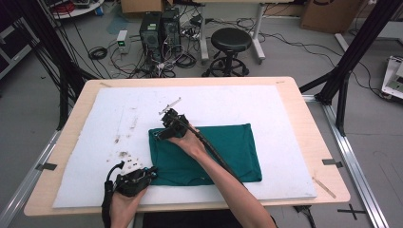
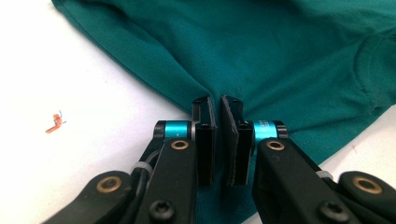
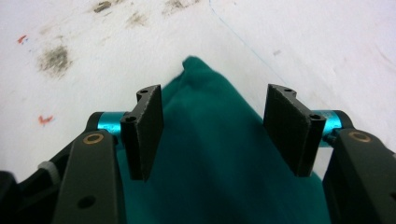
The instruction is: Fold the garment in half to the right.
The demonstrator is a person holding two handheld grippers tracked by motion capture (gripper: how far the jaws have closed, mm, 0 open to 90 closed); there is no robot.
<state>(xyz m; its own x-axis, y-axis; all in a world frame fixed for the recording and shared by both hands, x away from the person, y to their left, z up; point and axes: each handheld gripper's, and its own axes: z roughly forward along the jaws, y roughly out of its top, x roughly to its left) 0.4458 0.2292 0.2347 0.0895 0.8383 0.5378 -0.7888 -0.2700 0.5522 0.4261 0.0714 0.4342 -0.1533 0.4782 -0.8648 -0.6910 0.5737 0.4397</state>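
Left gripper [image 2: 217, 140] pinches cloth [image 2: 261, 56] edge — right gripper [image 3: 212, 135] gapes.

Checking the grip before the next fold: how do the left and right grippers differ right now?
The left gripper is shut on the green cloth at its near left corner; the right gripper is open, jaws straddling the far left corner without pressing. Both point at the same cloth.

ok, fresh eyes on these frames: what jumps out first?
The dark green T-shirt, folded flat on the white sheet covering the table. The left gripper is pinched shut on the shirt's near left edge, while the right gripper hangs open over its far left corner. Dark smudges mark the sheet left of the shirt.
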